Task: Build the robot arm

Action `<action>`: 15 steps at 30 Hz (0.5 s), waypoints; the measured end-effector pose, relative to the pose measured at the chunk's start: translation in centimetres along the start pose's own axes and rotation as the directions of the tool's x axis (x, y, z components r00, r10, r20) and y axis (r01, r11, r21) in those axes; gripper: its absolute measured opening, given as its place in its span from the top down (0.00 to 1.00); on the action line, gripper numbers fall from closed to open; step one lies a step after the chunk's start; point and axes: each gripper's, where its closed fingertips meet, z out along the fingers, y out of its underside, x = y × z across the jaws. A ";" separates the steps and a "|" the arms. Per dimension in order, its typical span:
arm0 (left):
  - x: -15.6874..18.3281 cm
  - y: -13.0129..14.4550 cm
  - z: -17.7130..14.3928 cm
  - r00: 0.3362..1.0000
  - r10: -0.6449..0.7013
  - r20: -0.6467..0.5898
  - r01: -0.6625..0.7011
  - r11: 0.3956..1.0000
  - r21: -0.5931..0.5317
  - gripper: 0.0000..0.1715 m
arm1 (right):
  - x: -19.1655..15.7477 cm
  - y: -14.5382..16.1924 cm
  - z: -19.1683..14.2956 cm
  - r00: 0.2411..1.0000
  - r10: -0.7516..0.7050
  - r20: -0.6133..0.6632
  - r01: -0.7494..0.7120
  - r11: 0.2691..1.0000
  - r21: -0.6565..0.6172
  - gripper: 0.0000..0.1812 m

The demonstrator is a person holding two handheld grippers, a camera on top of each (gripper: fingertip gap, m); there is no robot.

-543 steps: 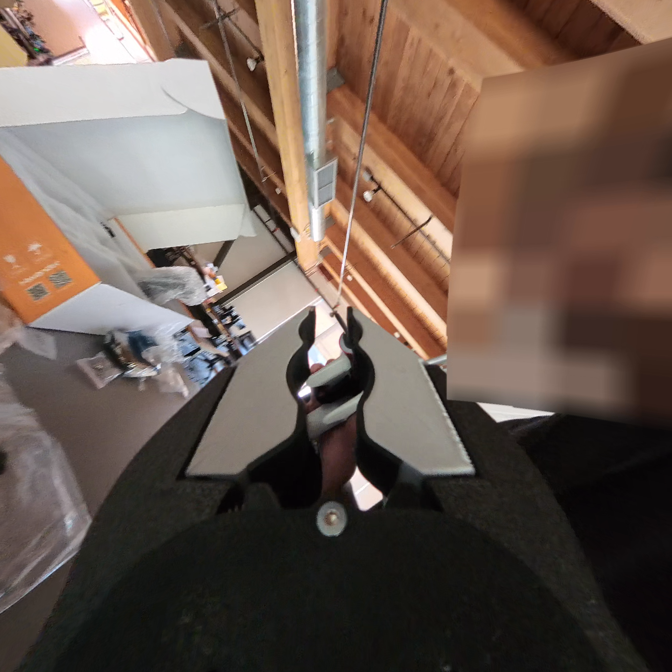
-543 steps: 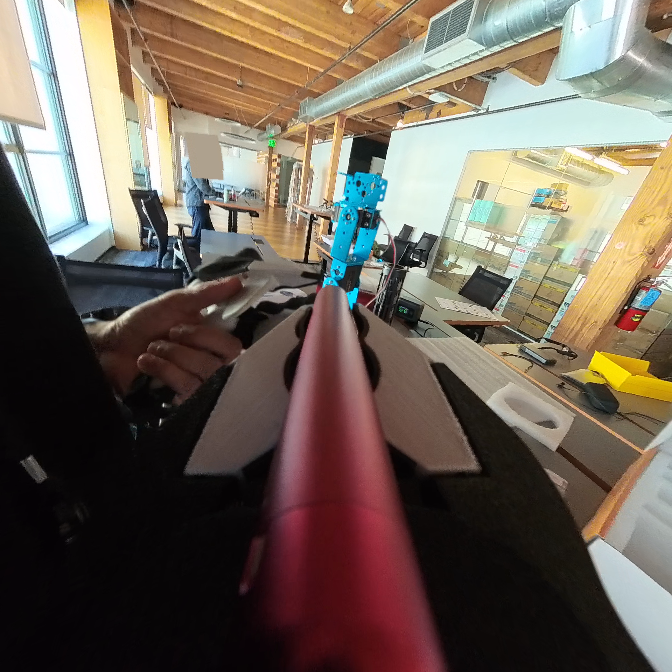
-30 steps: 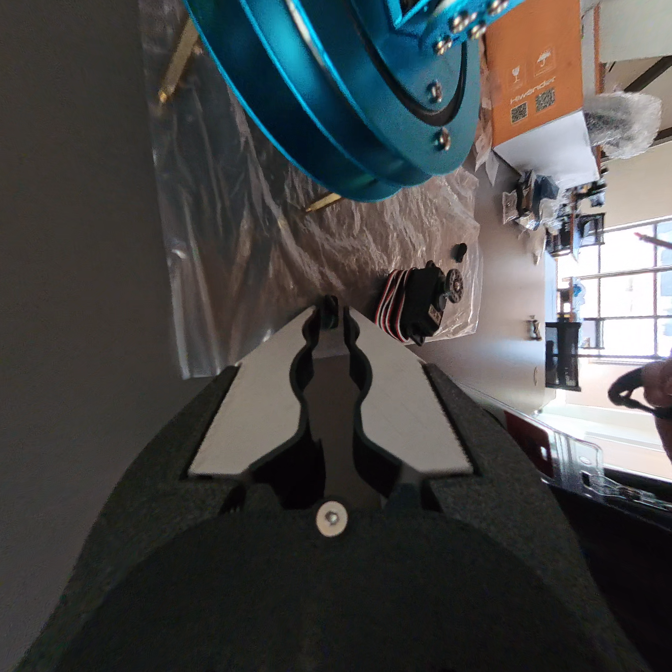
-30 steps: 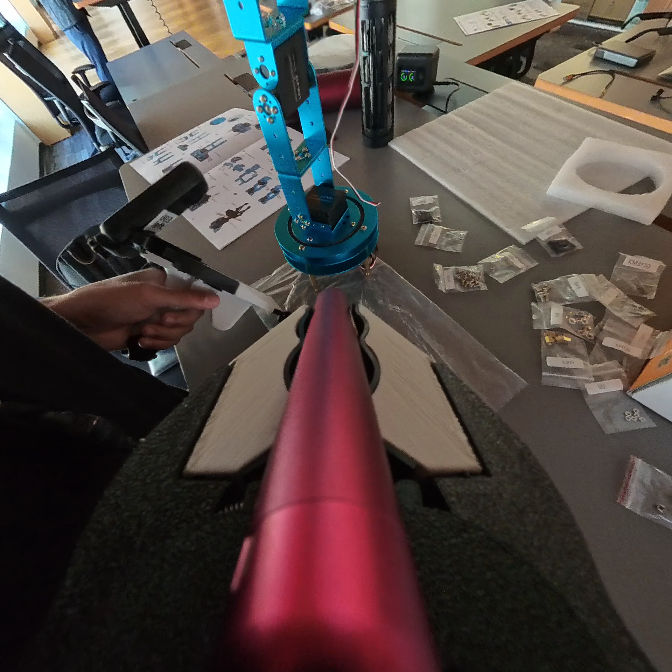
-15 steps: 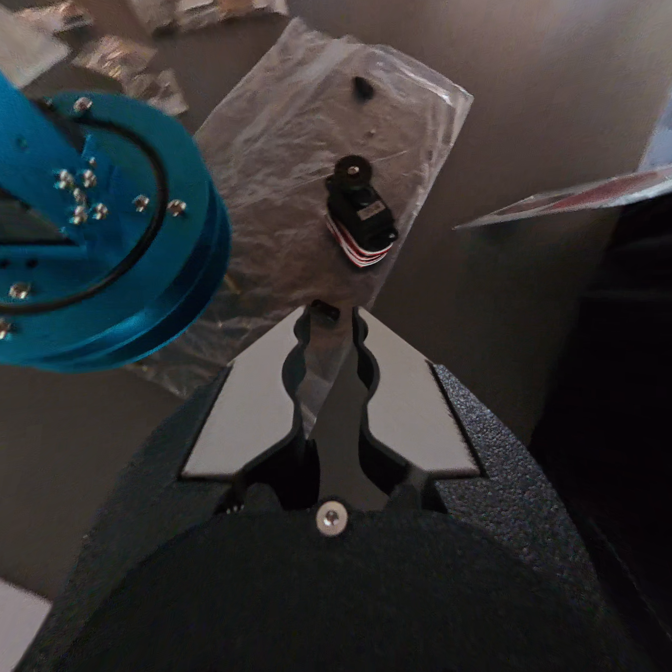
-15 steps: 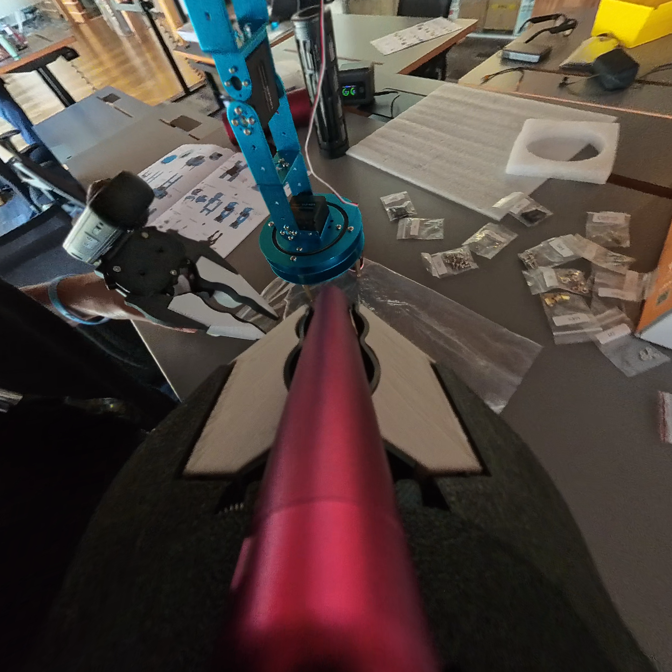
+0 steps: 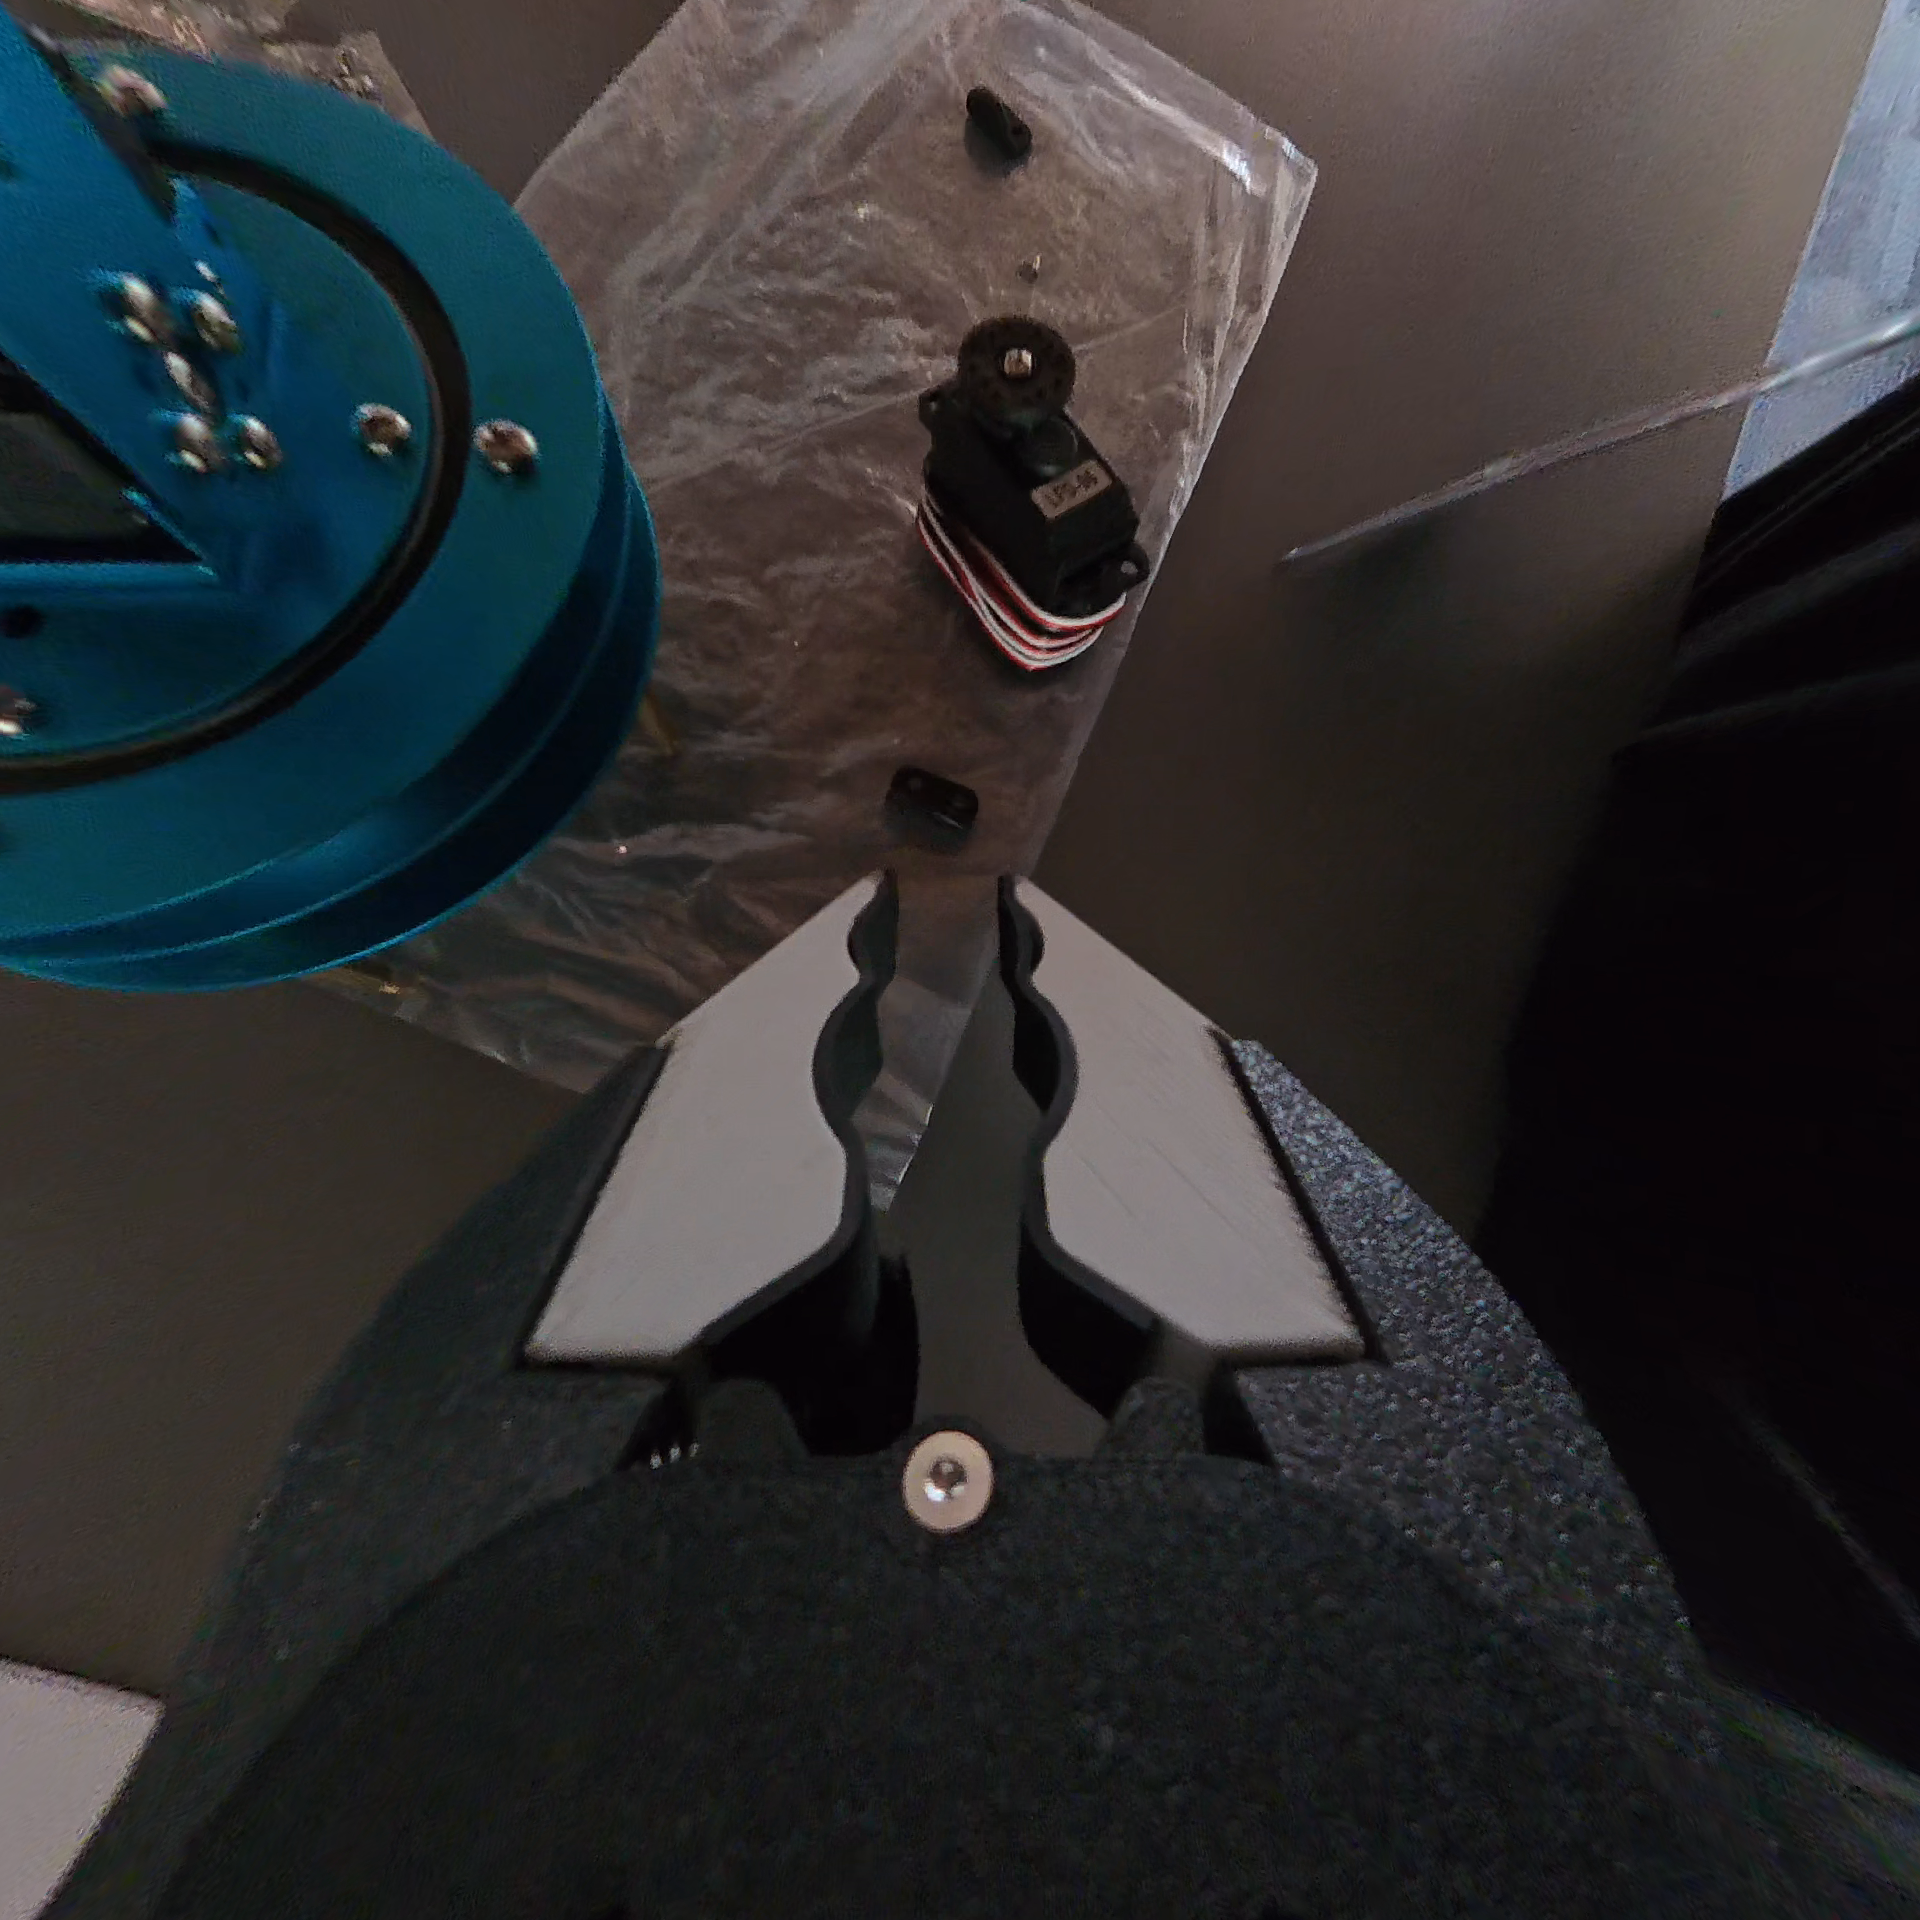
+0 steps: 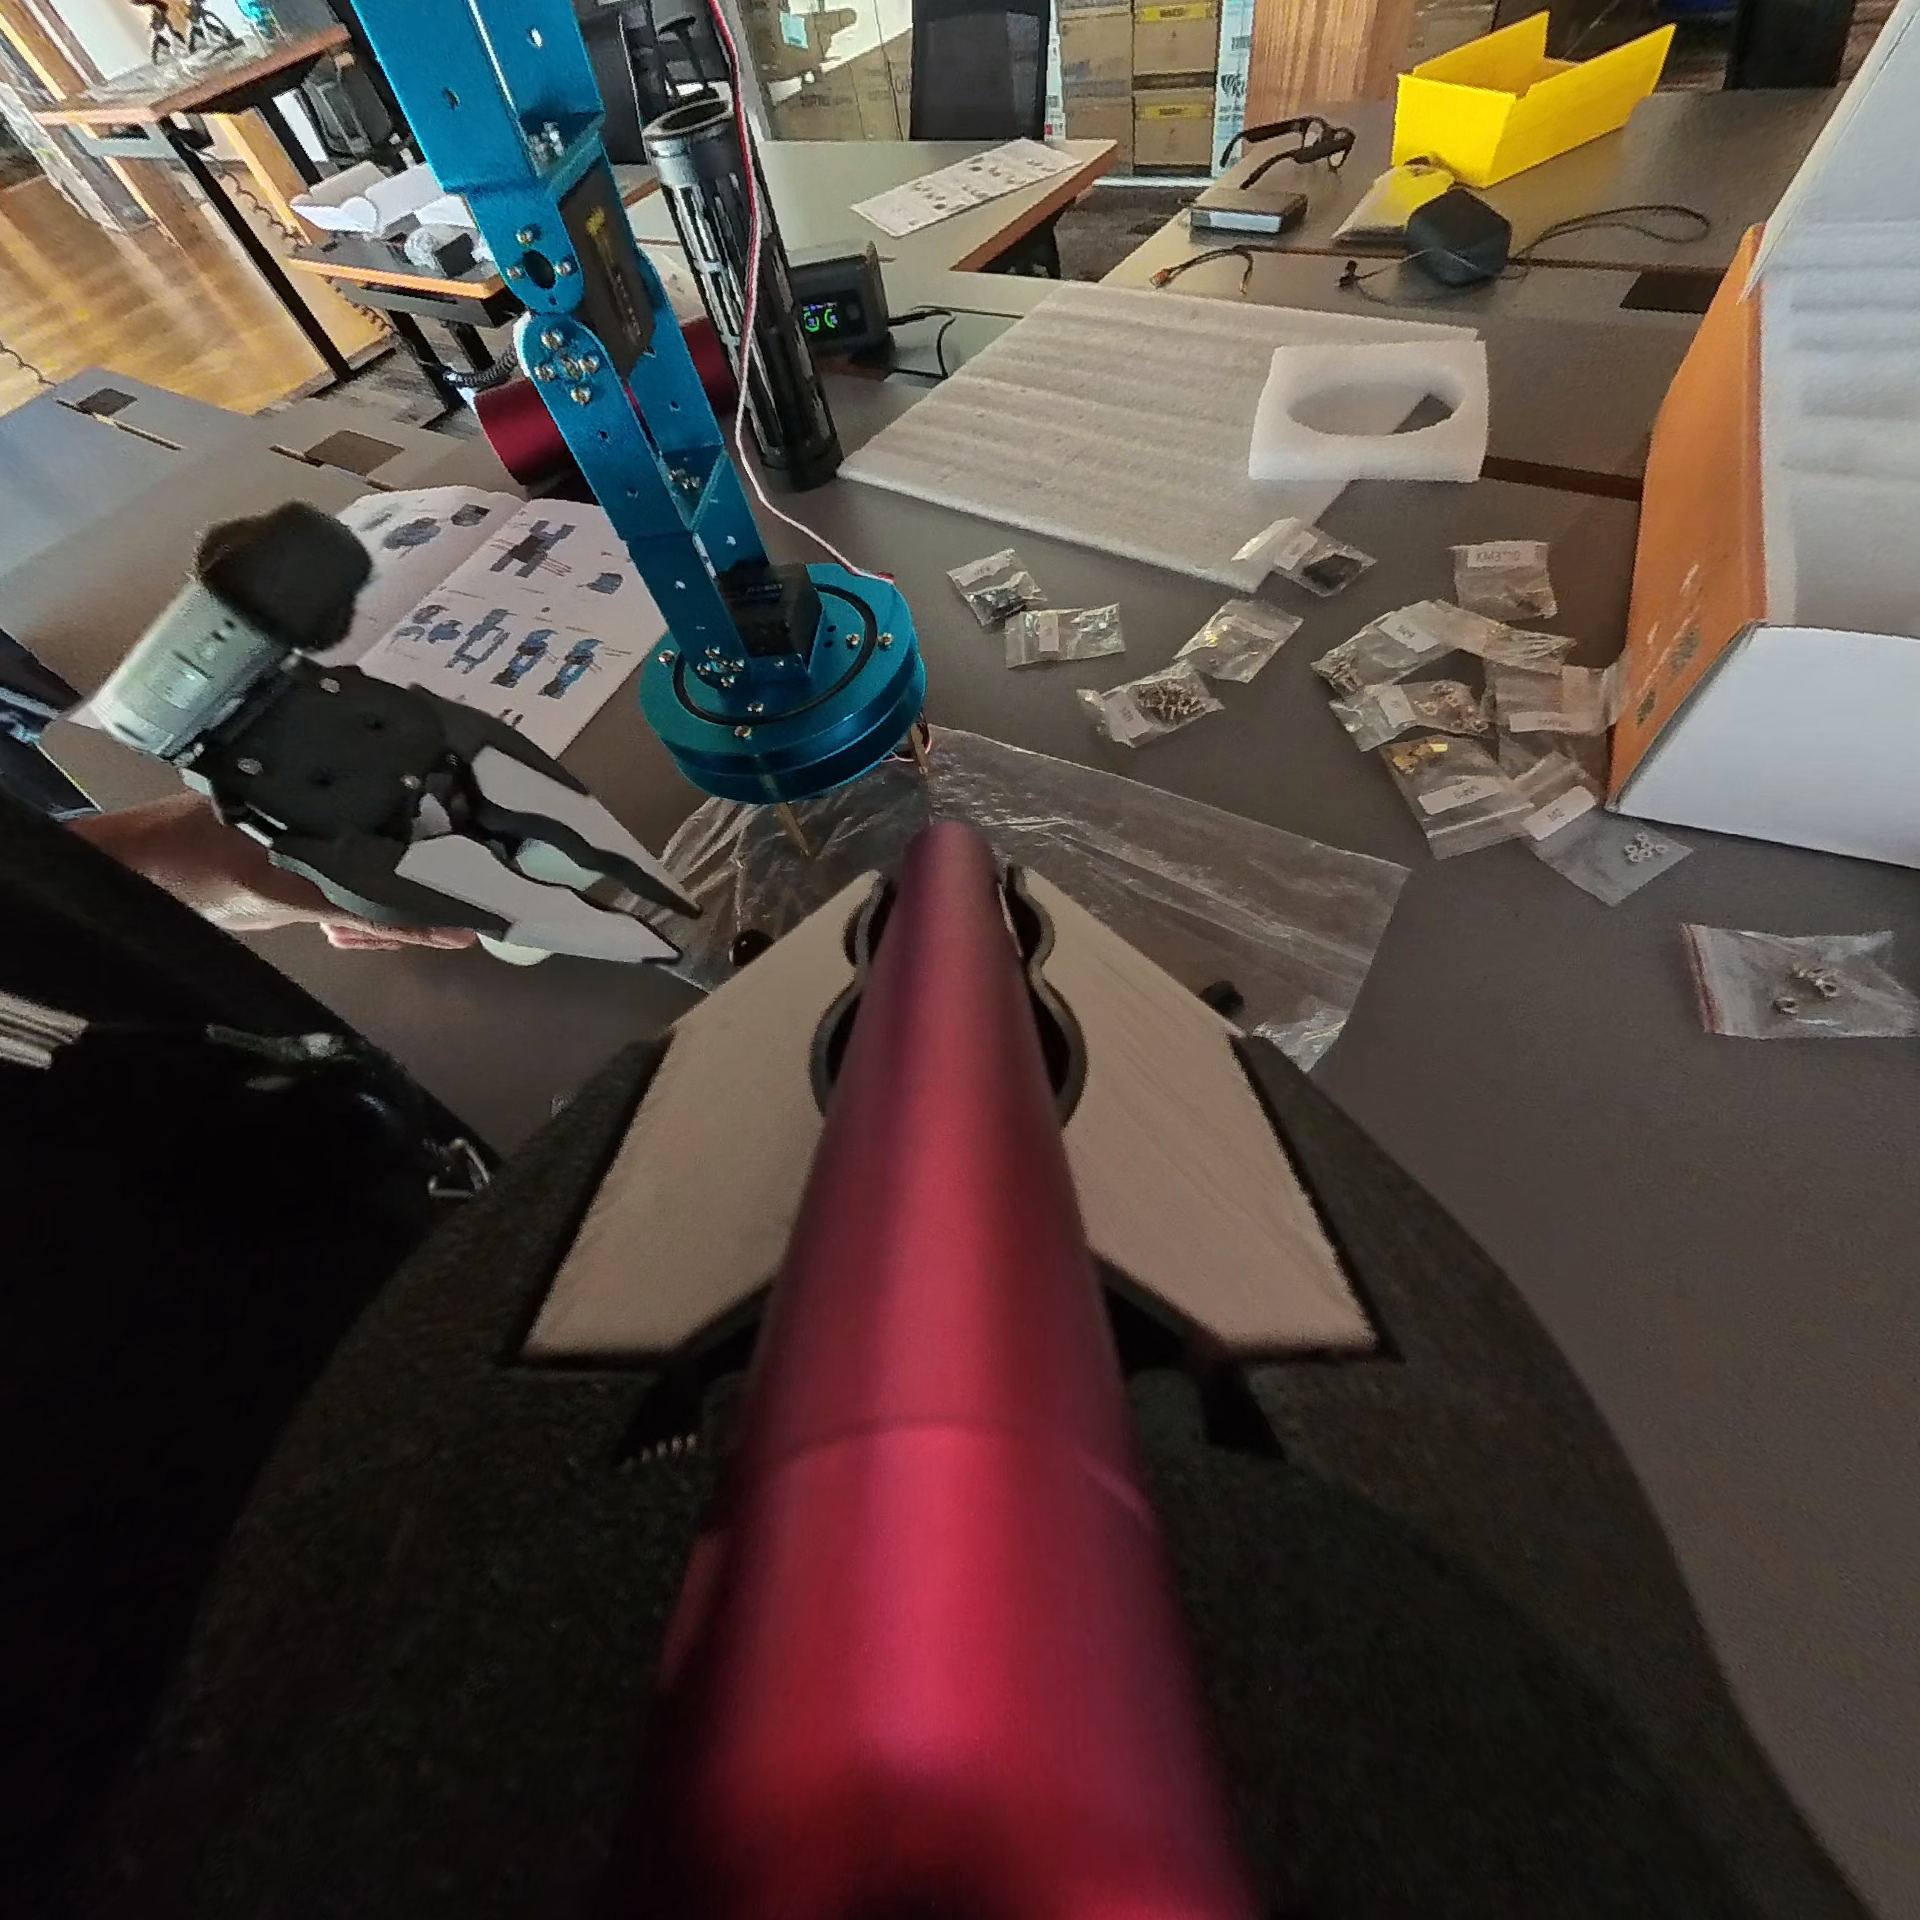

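My left gripper (image 7: 943, 883) is open by a narrow gap and empty. It hovers over a clear plastic bag (image 7: 831, 343) on the grey table. A small black part (image 7: 932, 810) lies just beyond its tips. A black servo (image 7: 1023, 509) with a coiled red, white and black lead lies farther on. The round base of a blue robot arm (image 7: 260, 520) stands to the left. My right gripper (image 8: 945, 883) is shut on a red cylindrical tool (image 8: 935, 1351) that points at the blue arm's base (image 8: 779, 696). The left gripper (image 8: 681, 930) shows at its left.
Several small bags of screws (image 8: 1455, 675) lie to the right, beside an orange and white box (image 8: 1766, 623). A foam sheet (image 8: 1122, 436), a foam ring (image 8: 1371, 416), a black cylinder (image 8: 758, 312) and an open booklet (image 8: 499, 613) lie behind the arm. Spacing between my two grippers at the tips: around 20 cm.
The left gripper has rolled from sideways to level over the bag and drawn back, so the small black part now lies beyond its tips rather than between them. The right still holds the red tool.
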 end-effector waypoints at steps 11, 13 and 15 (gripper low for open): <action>0.3 -0.5 2.4 0.986 0.153 -0.065 -0.155 0.987 -0.041 0.88 | -0.3 -0.6 1.0 0.999 -0.045 0.014 0.045 0.999 0.003 0.88; 0.0 -0.3 2.0 0.989 0.132 -0.072 -0.135 0.990 -0.041 0.88 | -0.3 -0.5 1.1 0.999 -0.043 0.014 0.043 0.999 0.005 0.88; -0.2 -0.3 1.7 0.991 0.118 -0.068 -0.121 0.992 -0.038 0.88 | -0.3 -0.3 1.2 0.999 -0.035 0.019 0.035 0.999 0.000 0.88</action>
